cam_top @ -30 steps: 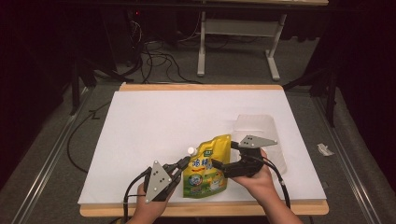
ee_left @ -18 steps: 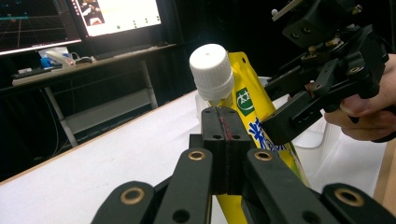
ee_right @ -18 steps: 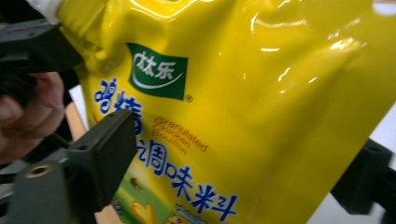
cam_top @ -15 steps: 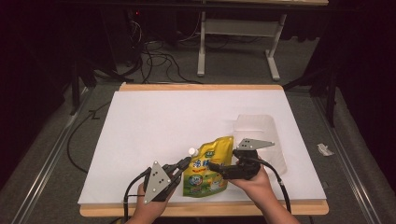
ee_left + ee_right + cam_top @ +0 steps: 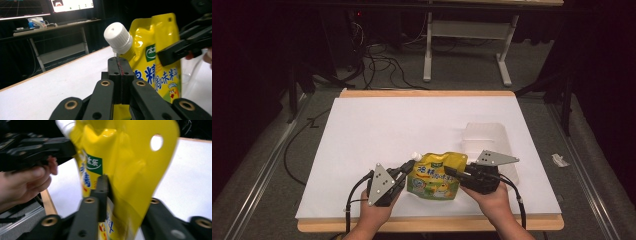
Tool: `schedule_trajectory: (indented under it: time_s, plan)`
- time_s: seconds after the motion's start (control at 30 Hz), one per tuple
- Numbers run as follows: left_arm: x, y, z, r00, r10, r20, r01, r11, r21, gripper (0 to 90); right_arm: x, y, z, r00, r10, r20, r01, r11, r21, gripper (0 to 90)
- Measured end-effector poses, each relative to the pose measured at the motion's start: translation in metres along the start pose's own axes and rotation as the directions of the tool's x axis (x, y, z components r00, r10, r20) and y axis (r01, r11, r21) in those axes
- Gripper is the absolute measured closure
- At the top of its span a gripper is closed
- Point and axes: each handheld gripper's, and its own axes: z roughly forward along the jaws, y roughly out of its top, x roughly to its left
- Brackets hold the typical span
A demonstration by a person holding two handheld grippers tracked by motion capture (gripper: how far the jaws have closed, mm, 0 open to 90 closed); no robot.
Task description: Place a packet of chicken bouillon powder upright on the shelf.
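White table (image 5: 377, 125) broad behind; near front edge, both tools, left (image 5: 409, 165) and right (image 5: 451, 172), clamped on yellow pouch (image 5: 436, 176).

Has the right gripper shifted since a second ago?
No, not noticeably. In the high view the right gripper sits at the same spot before the clear container. Its jaws have just been closing on the yellow pouch, which is now between them.
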Motion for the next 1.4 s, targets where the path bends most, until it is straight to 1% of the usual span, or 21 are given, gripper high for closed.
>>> schedule_trajectory:
  time_s: [0.03, 0.1, 0.27, 0.33, 0.37, 0.4, 0.43, 0.5, 0.53, 0.57, 0.6, 0.7, 0.77, 0.83, 0.87, 0.93, 1.03, 1.1, 1.27, 1.33, 1.4]
  plan:
    - [0.001, 0.0, 0.001, 1.0, -0.002, -0.006, 0.002, 1.0, -0.002, 90.0, 0.001, 0.0, 0.0, 1.0, -0.008, -0.005, 0.008, 1.0, -0.003, 84.6]
    - [0.003, 0.0, 0.003, 0.9999, -0.005, -0.016, 0.005, 1.0, -0.003, 90.0, 0.004, 0.001, -0.001, 0.9996, -0.027, -0.004, 0.027, 1.0, -0.01, 86.6]
    - [0.008, -0.001, 0.006, 0.9995, -0.013, -0.03, 0.013, 0.9999, -0.003, 90.0, 0.013, 0.004, -0.002, 0.9963, -0.086, 0.006, 0.086, 0.996, -0.035, 87.5]
    - [0.01, -0.003, 0.007, 0.9994, -0.01, -0.034, 0.01, 0.9999, 0.004, 90.0, 0.016, 0.003, -0.001, 0.9938, -0.111, 0.008, 0.111, 0.993, -0.04, 87.4]
    - [0.01, -0.003, 0.007, 0.9994, -0.013, -0.034, 0.013, 0.9999, 0.007, 90.0, 0.018, 0.002, 0.0, 0.9939, -0.11, 0.009, 0.11, 0.993, -0.037, 87.2]
    - [0.011, -0.004, 0.008, 0.9994, -0.013, -0.033, 0.013, 0.9998, 0.012, 90.0, 0.018, 0.0, 0.001, 0.9915, -0.13, 0.008, 0.13, 0.991, -0.037, 86.9]
    - [0.012, -0.005, 0.007, 0.9994, -0.015, -0.031, 0.015, 0.9998, 0.012, 90.0, 0.019, -0.001, 0.001, 0.9915, -0.13, 0.007, 0.13, 0.991, -0.033, 86.6]
    - [0.012, -0.004, 0.007, 0.9994, -0.024, -0.025, 0.024, 0.9996, 0.013, 90.0, 0.02, -0.003, 0.001, 0.9912, -0.133, -0.002, 0.133, 0.99, -0.046, 84.6]
    - [0.013, -0.005, 0.008, 0.9993, -0.027, -0.026, 0.028, 0.9995, 0.012, 90.0, 0.019, -0.003, 0.001, 0.9915, -0.13, -0.002, 0.13, 0.99, -0.047, 82.0]
    - [0.014, -0.005, 0.008, 0.999, -0.039, -0.022, 0.039, 0.9992, 0.011, 90.0, 0.019, -0.004, 0.002, 0.9922, -0.125, -0.005, 0.124, 0.991, -0.046, 78.4]
    - [0.014, -0.005, 0.008, 0.9986, -0.048, -0.019, 0.049, 0.9988, 0.01, 90.0, 0.019, -0.005, 0.003, 0.9937, -0.112, -0.005, 0.112, 0.993, -0.04, 74.5]
    - [0.015, -0.005, 0.008, 0.998, -0.062, -0.012, 0.062, 0.998, 0.009, 90.0, 0.017, -0.01, 0.005, 0.9926, -0.122, -0.001, 0.122, 0.992, -0.029, 68.1]
    - [0.015, -0.005, 0.008, 0.998, -0.063, -0.008, 0.063, 0.998, 0.008, 90.0, 0.017, -0.013, 0.007, 0.9924, -0.123, 0.003, 0.123, 0.992, -0.016, 66.6]
    - [0.015, -0.005, 0.008, 0.9978, -0.066, -0.006, 0.066, 0.9978, 0.008, 90.0, 0.018, -0.015, 0.008, 0.9913, -0.132, 0.006, 0.132, 0.991, 0.005, 67.1]
    - [0.015, -0.005, 0.008, 0.9975, -0.07, -0.005, 0.07, 0.9975, 0.01, 90.0, 0.018, -0.016, 0.009, 0.99, -0.141, 0.008, 0.14, 0.99, 0.009, 68.3]
    - [0.016, -0.005, 0.008, 0.9969, -0.078, -0.003, 0.078, 0.9969, 0.012, 90.0, 0.018, -0.018, 0.011, 0.9896, -0.142, 0.021, 0.142, 0.99, 0.02, 71.1]
    - [0.016, -0.004, 0.008, 0.9964, -0.085, -0.002, 0.085, 0.9962, 0.016, 89.4, 0.019, -0.02, 0.013, 0.9872, -0.155, 0.039, 0.153, 0.988, 0.032, 78.6]
    - [0.016, -0.004, 0.008, 0.9955, -0.094, -0.002, 0.094, 0.9954, 0.019, 87.9, 0.019, -0.02, 0.014, 0.9877, -0.153, 0.035, 0.151, 0.988, 0.036, 82.5]
    - [0.018, -0.006, 0.007, 0.9919, -0.127, -0.005, 0.127, 0.9909, 0.044, 80.1, 0.019, -0.021, 0.014, 0.9894, -0.142, 0.031, 0.141, 0.989, 0.038, 87.5]
    - [0.018, -0.007, 0.006, 0.9903, -0.139, 0.001, 0.138, 0.9886, 0.059, 74.8, 0.019, -0.02, 0.014, 0.9905, -0.135, 0.026, 0.134, 0.99, 0.036, 88.6]
    - [0.018, -0.008, 0.004, 0.9906, -0.136, 0.0, 0.136, 0.9881, 0.072, 69.7, 0.018, -0.02, 0.014, 0.9912, -0.129, 0.027, 0.128, 0.991, 0.036, 89.2]
